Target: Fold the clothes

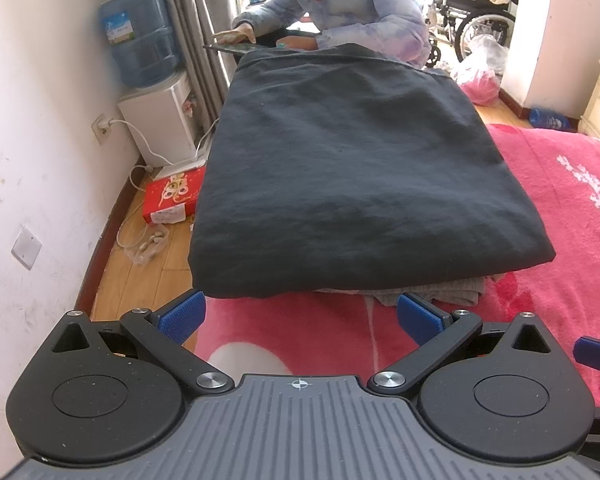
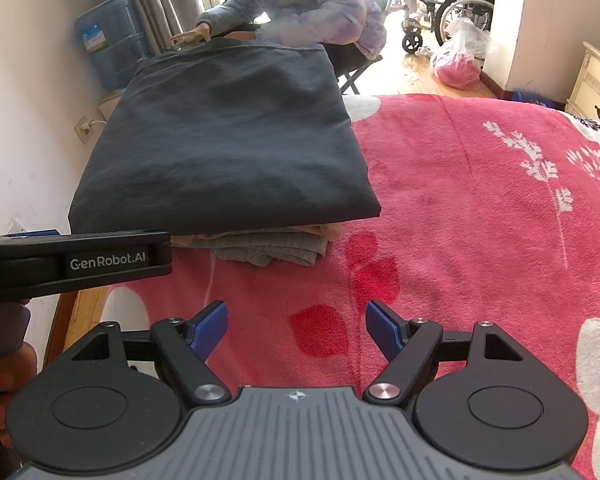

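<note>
Neatly folded into a flat rectangle, black garment [image 1: 340,168] atop folded grey clothes [image 2: 272,250], at bed's [image 2: 480,208] left edge. Left gripper [image 1: 300,316] and right gripper [image 2: 296,332] with jaws spread wide, holding nothing, hovering just short of the stack.

your left gripper [image 1: 300,316] and right gripper [image 2: 296,332] share one build: black linkage arms with silver screws, blue textured pads [image 2: 210,330], ribbed grey housing, a small crosshair mark, white "genrobot.ai" lettering.
</note>
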`<state>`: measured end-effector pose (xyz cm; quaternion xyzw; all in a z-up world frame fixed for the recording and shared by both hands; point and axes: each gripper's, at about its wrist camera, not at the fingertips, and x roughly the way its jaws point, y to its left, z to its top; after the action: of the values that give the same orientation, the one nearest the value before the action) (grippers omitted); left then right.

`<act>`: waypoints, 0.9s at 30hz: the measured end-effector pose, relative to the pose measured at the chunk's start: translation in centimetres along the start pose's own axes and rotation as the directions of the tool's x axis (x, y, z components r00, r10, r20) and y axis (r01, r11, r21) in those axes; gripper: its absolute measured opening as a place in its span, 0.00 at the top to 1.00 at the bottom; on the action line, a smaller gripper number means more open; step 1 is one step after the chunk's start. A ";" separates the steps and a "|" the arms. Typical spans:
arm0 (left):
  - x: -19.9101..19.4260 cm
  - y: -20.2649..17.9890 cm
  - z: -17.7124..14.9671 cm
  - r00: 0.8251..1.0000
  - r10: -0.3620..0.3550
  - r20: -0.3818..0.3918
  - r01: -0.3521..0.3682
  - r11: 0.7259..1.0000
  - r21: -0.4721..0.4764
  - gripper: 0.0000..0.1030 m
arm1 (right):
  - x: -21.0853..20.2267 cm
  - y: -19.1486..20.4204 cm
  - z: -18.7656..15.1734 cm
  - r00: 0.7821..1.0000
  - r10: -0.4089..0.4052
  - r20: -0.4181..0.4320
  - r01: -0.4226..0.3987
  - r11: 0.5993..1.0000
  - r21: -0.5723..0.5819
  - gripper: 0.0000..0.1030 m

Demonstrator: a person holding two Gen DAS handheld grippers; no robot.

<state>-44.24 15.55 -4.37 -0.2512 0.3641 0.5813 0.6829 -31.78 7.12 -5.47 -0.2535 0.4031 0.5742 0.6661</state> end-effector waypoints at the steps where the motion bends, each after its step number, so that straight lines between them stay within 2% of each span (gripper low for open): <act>1: 0.0 0.0 0.0 1.000 0.000 0.001 0.000 1.000 0.000 0.00 | 0.0 0.0 0.0 1.000 0.000 0.000 0.000 1.000 -0.001 0.23; 27: -0.1 0.1 0.2 1.000 0.007 0.008 -0.007 1.000 0.003 0.00 | 0.0 0.3 0.0 1.000 -0.001 0.002 0.001 1.000 -0.008 0.23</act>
<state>-44.31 15.62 -4.18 -0.2467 0.3630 0.5842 0.6827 -32.07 7.20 -5.47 -0.2558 0.4001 0.5755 0.6658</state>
